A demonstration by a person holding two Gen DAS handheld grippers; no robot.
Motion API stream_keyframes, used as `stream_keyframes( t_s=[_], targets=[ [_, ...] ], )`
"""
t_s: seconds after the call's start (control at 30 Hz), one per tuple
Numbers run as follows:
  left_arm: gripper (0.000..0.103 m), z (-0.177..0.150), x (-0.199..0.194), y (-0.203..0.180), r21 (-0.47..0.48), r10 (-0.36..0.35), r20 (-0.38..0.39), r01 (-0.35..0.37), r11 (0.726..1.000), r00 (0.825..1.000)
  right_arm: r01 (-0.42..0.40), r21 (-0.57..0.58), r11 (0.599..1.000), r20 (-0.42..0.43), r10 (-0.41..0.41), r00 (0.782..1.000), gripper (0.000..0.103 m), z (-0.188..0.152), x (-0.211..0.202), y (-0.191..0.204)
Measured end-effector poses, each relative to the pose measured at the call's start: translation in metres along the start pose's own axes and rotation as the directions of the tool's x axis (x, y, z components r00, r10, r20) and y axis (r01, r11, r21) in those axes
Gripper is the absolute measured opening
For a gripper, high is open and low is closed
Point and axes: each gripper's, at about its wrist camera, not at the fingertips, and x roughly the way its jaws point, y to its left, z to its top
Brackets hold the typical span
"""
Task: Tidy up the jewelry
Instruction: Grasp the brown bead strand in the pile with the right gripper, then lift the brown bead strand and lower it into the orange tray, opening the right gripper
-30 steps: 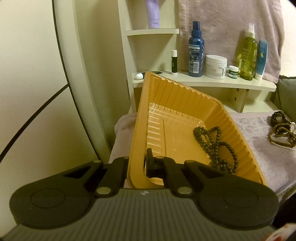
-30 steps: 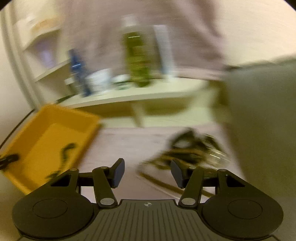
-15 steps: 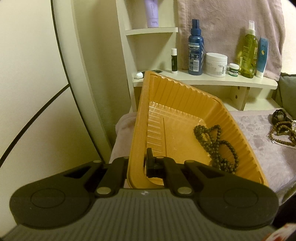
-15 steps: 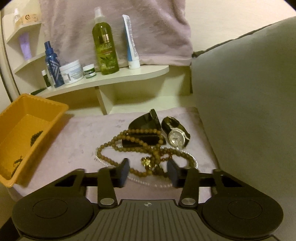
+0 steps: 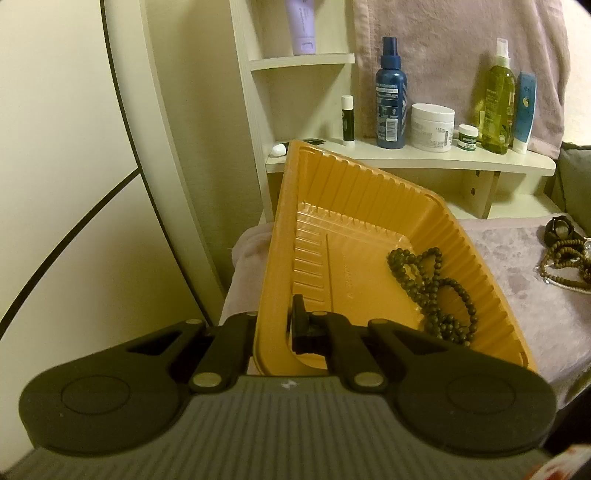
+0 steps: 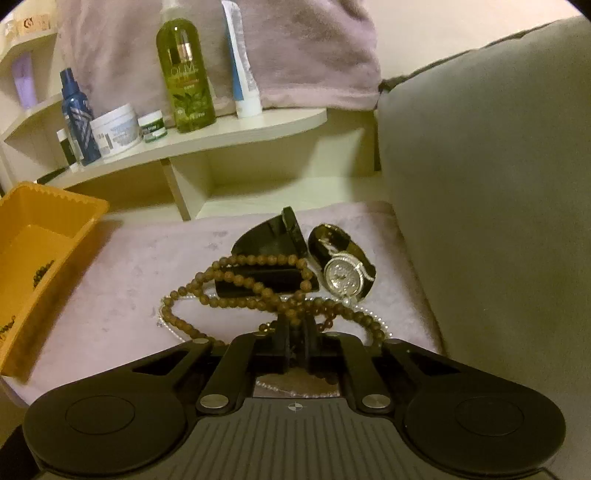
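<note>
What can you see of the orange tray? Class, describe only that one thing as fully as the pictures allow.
The orange tray is a shallow rectangular tub of thin, glossy plastic with ribbed sloping walls, a flat rim and a lined floor. It sits tilted on the mauve cloth, below the shelf. The left gripper is shut on its near wall, one finger inside and one outside. A dark bead strand lies inside against the right wall.

On the cream shelf (image 6: 258,127): green olive spray bottle (image 6: 184,74), blue spray bottle (image 5: 390,92), white jar (image 5: 432,127), small green-labelled jar (image 6: 152,127), blue-and-white tube (image 6: 242,62), lip balm stick (image 5: 347,118). Behind, draped mauve towel (image 5: 443,55). Higher up, lilac tube (image 5: 301,24). Right, grey cushion (image 6: 498,184).
</note>
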Motion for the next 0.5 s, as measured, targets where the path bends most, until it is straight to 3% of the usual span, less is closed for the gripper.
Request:
stream_keyframes(
  t_s=[0.5],
  targets=[
    [0.004, 0.002, 0.000, -0.001, 0.017, 0.002, 0.009, -0.002, 1.000, 1.000, -0.068, -0.135, 0.989, 0.158, 0.089, 0.983, 0.007, 0.057, -0.074, 0.025]
  ],
)
